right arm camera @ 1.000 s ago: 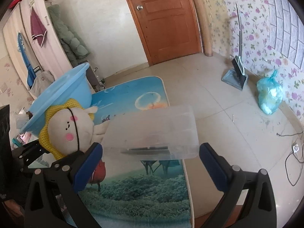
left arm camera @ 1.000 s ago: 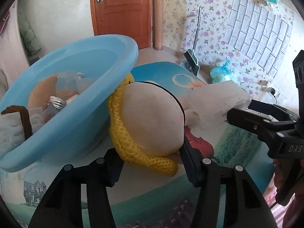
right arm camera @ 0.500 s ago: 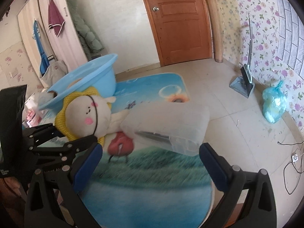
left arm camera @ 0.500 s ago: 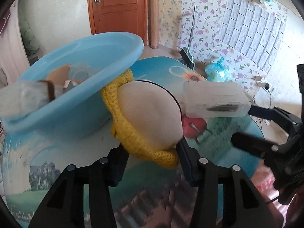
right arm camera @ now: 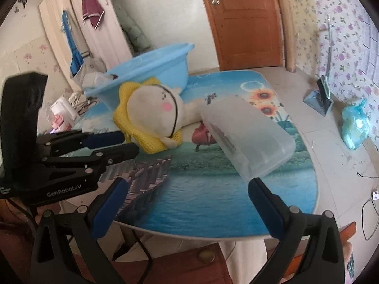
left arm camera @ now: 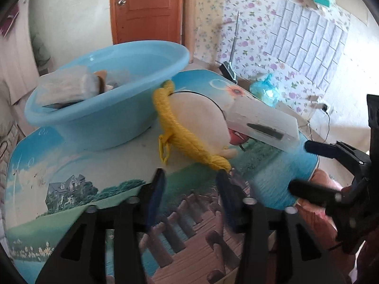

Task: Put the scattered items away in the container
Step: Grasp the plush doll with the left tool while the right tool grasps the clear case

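Round table (right arm camera: 213, 203) with landscape-print cover; orange door (right arm camera: 244, 21), floral wallpaper behind. Plush doll (right arm camera: 151, 116), cream face, yellow knit hood, lies on table against blue basin (right arm camera: 151, 66). Translucent plastic box (right arm camera: 248, 142) beside doll. Left gripper (left arm camera: 189, 182) released, just short of doll. Right gripper (right arm camera: 187, 187) spread wide, empty.

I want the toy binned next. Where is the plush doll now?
The plush doll lies on the table, centre-left in the right wrist view, touching the blue basin behind it, with the clear plastic box on its right.
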`<state>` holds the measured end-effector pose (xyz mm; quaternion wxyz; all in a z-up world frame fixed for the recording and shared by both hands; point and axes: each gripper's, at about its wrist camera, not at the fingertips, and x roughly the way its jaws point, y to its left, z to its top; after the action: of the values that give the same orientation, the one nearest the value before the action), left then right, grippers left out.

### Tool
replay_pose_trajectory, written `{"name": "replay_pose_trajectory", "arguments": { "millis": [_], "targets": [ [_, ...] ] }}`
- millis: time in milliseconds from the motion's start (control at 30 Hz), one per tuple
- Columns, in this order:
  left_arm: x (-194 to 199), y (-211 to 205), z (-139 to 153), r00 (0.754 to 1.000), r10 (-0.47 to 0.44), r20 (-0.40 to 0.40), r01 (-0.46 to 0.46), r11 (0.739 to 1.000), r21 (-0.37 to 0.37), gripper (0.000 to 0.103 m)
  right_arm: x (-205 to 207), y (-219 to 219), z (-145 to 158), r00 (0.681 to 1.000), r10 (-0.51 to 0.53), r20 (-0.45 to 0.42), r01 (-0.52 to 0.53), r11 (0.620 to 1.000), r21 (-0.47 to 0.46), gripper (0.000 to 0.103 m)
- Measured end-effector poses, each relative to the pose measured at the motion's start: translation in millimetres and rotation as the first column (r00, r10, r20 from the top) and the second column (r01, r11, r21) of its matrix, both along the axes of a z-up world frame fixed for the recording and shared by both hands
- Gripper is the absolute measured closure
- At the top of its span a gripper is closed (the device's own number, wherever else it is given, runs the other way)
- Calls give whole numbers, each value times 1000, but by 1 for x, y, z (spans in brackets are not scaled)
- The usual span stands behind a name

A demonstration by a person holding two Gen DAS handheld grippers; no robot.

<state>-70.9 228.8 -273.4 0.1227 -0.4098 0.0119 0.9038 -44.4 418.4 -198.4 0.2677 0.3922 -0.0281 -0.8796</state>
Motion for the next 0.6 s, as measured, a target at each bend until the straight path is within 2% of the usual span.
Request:
{"name": "replay_pose_trajectory", "arguments": {
  "millis": [33, 100, 200, 367, 600],
  "targets": [
    [0, -1, 1, 1000, 7, -9, -7, 1000, -1, 37, 1, 4, 2, 1000, -25, -12, 25, 1000, 8, 0],
    [-2, 0, 3, 999, 11, -30, -12, 1000, -12, 19, 1, 10, 3, 997, -73, -38, 74, 997, 28, 0],
    [-8, 3, 4, 999, 4, -46, -5, 1000, -27, 11, -3, 22, 6, 989, -132, -62, 135, 990, 40, 0],
    [-27, 19, 0, 999, -16, -29, 15, 999, -48, 9, -23, 33, 4, 983, -157, -99, 165, 983, 78, 0],
    [-49, 28, -6, 1000, -22, -14, 21, 999, -42, 8, -48, 28, -1, 989, -99, -110, 109, 990, 90, 0]
  ]
}}
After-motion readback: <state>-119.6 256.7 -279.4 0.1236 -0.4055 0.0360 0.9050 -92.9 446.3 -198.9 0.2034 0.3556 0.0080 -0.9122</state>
